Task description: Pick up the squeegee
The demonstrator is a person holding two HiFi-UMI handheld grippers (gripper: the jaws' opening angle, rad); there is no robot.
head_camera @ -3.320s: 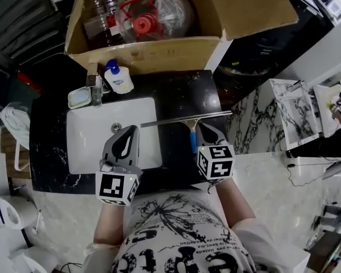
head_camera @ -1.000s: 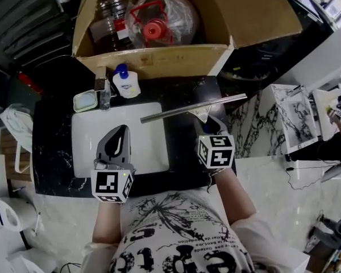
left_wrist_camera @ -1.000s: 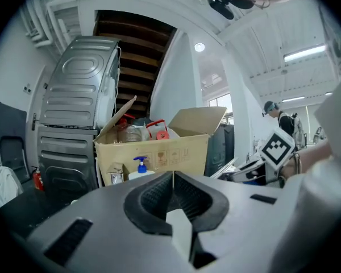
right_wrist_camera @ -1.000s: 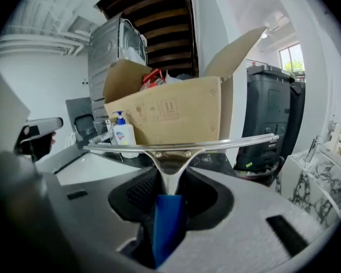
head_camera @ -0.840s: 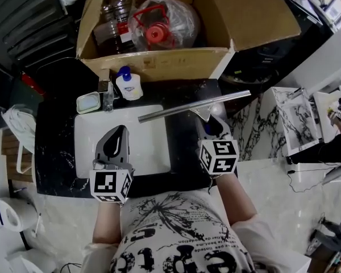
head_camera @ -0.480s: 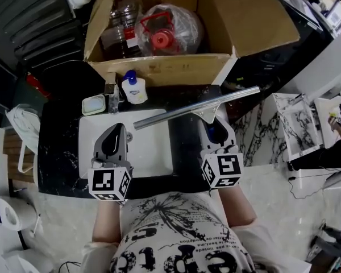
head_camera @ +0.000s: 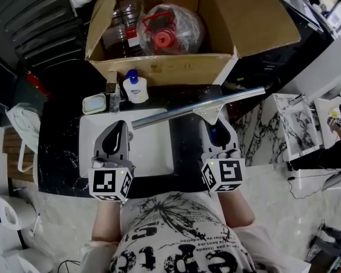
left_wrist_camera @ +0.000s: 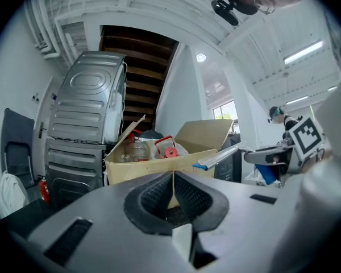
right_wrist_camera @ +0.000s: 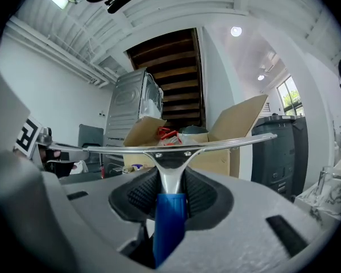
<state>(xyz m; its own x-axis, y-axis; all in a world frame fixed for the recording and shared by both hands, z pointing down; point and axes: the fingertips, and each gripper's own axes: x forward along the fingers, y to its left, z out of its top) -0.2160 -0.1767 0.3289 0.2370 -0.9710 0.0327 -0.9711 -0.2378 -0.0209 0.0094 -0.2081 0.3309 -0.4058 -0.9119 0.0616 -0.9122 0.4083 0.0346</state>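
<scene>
The squeegee (head_camera: pixel 196 107) has a bright, polished metal bar and neck and a smooth, glossy blue plastic handle (right_wrist_camera: pixel 169 220). The left tool (left_wrist_camera: pixel 173 195) and right tool (right_wrist_camera: pixel 170 189) are matt grey plastic, with black pads (left_wrist_camera: pixel 153 197) finely ribbed like rubber. The table (head_camera: pixel 57 147) is glossy black stone flecked with white, and its sink (head_camera: pixel 156 149) is smooth, shiny white. The cardboard box (head_camera: pixel 159 70) is matt brown and holds clear plastic bottles (head_camera: pixel 122 33). The floor (head_camera: pixel 273 175) is pale polished marble.
</scene>
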